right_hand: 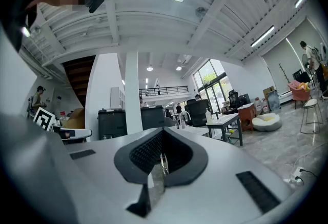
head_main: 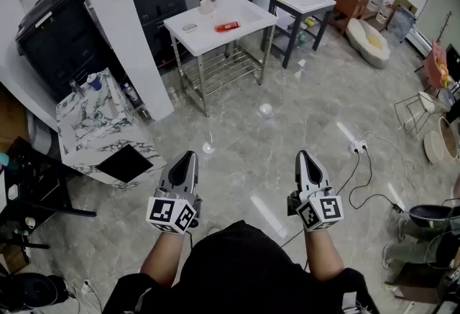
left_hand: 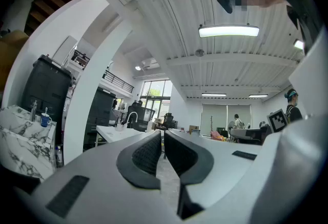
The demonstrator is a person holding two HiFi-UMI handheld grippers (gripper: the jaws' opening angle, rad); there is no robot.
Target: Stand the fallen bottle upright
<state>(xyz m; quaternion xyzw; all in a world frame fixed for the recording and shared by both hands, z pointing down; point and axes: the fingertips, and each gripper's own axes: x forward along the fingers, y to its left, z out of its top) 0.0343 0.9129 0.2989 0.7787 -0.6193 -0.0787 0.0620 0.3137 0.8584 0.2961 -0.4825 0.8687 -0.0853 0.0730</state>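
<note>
Far ahead in the head view stands a white metal table [head_main: 201, 36]. A small red bottle [head_main: 227, 26] lies on its side on the tabletop, with a pale cup [head_main: 206, 7] and a small dish [head_main: 190, 28] near it. I hold both grippers level over the floor, well short of the table. The left gripper [head_main: 188, 157] is shut with nothing between its jaws, and its own view shows the pads [left_hand: 148, 154] together. The right gripper [head_main: 305, 156] is likewise shut and empty, its pads [right_hand: 148, 150] meeting in the right gripper view.
A marble-patterned counter [head_main: 100, 126] and black cabinets [head_main: 61, 39] stand to the left beside a white pillar [head_main: 122, 25]. A dark desk [head_main: 307, 2] sits right of the white table. A power strip with a cable [head_main: 357, 147] lies on the floor at right.
</note>
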